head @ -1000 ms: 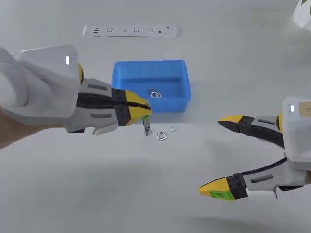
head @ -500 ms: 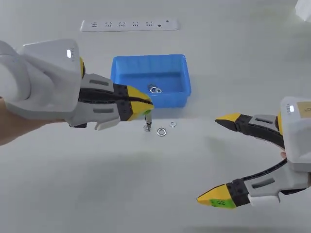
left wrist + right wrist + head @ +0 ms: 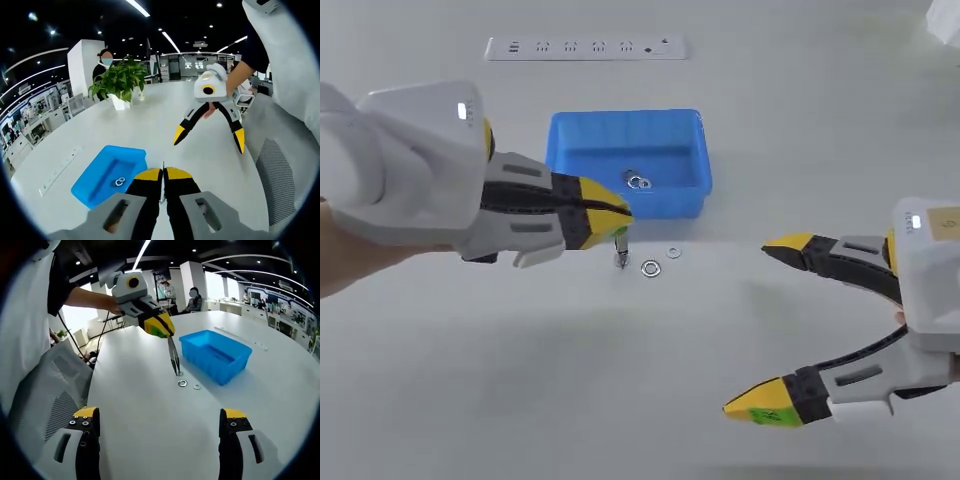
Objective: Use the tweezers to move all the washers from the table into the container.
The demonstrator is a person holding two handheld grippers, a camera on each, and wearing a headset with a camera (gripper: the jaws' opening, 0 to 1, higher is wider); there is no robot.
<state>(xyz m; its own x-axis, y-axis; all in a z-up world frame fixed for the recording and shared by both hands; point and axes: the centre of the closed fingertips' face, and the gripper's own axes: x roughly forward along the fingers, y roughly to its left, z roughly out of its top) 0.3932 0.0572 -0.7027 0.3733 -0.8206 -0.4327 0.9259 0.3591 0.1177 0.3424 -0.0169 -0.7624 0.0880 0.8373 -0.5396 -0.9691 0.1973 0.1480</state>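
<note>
The left gripper (image 3: pixel 624 221) has its jaws pinched on slim steel tweezers (image 3: pixel 621 248), hanging tips-down. Two round metal washers (image 3: pixel 651 268) lie on the white bench (image 3: pixel 570 380) just beside the tips, toward the wide-spread right gripper (image 3: pixel 748 328). The blue plastic container (image 3: pixel 626 205) stands just beyond.

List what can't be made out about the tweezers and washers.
- Tweezers tips: too small in the head view to tell if they pinch a washer. The left gripper's jaws hide most of them in the left gripper view.
- Washers in the container: they overlap in the head view, count unclear. The near wall hides them in the right gripper view.
</note>
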